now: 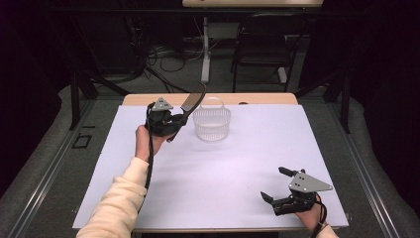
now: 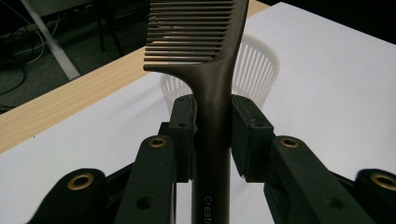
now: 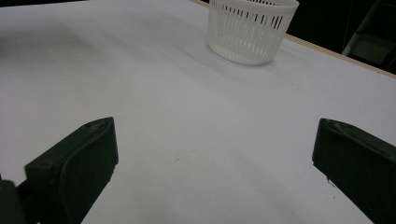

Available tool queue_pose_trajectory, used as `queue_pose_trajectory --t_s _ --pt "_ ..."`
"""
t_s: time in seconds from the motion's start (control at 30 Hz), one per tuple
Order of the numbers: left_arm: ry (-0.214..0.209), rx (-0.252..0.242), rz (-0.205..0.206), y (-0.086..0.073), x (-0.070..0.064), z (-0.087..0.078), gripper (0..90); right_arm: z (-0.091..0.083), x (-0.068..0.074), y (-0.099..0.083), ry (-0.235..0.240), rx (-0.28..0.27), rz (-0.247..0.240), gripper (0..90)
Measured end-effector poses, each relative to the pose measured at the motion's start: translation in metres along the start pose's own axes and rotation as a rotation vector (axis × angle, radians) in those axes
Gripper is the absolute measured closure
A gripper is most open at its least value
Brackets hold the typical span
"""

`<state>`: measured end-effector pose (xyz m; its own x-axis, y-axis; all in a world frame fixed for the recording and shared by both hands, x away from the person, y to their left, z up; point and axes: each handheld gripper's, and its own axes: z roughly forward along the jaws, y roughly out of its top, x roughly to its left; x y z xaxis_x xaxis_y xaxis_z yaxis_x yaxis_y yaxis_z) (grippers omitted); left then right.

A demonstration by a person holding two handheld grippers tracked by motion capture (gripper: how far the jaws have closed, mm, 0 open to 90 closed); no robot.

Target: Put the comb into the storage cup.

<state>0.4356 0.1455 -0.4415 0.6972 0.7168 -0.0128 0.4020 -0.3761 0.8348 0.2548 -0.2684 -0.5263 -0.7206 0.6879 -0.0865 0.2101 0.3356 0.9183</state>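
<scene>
White slatted basket (image 1: 212, 125) on the white table cover (image 1: 237, 163), black chair (image 1: 261, 42) (perhaps folding) behind, floor cables (image 1: 158, 57)

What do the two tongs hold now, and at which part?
The left tongs grip a dark comb by its handle, just below the teeth. The right tongs are open and hold nothing.

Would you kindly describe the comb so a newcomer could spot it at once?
Look to the far edge of the white table, just left of the white slatted basket. There the left gripper holds the comb by its handle: dark, flat, toothed, raised off the surface.
</scene>
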Motion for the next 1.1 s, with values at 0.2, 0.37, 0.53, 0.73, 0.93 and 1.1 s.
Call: queue_pose_trajectory --t_s 0.2,0.37,0.53,0.73,0.93,1.1 --pt "-0.002 -0.007 0.003 0.003 0.000 0.001 71.3 0.000 0.000 0.000 0.000 -0.001 -0.001 0.0" --pt "-0.004 -0.013 0.013 0.006 0.000 0.003 71.4 0.000 0.000 0.000 0.000 0.000 0.000 0.0" --pt "-0.001 -0.020 0.018 0.009 0.000 0.005 71.4 0.000 0.000 0.000 0.001 0.001 0.001 0.0" --pt "-0.003 -0.025 0.021 0.013 0.000 0.006 71.4 0.000 0.000 0.000 0.000 0.000 0.000 0.0" --pt "-0.006 -0.029 0.026 0.016 0.000 0.008 71.4 0.000 0.000 0.000 0.001 0.002 0.002 0.0" --pt "-0.009 -0.036 0.030 0.020 -0.001 0.010 71.4 0.000 0.000 0.000 0.002 0.002 0.001 0.0"
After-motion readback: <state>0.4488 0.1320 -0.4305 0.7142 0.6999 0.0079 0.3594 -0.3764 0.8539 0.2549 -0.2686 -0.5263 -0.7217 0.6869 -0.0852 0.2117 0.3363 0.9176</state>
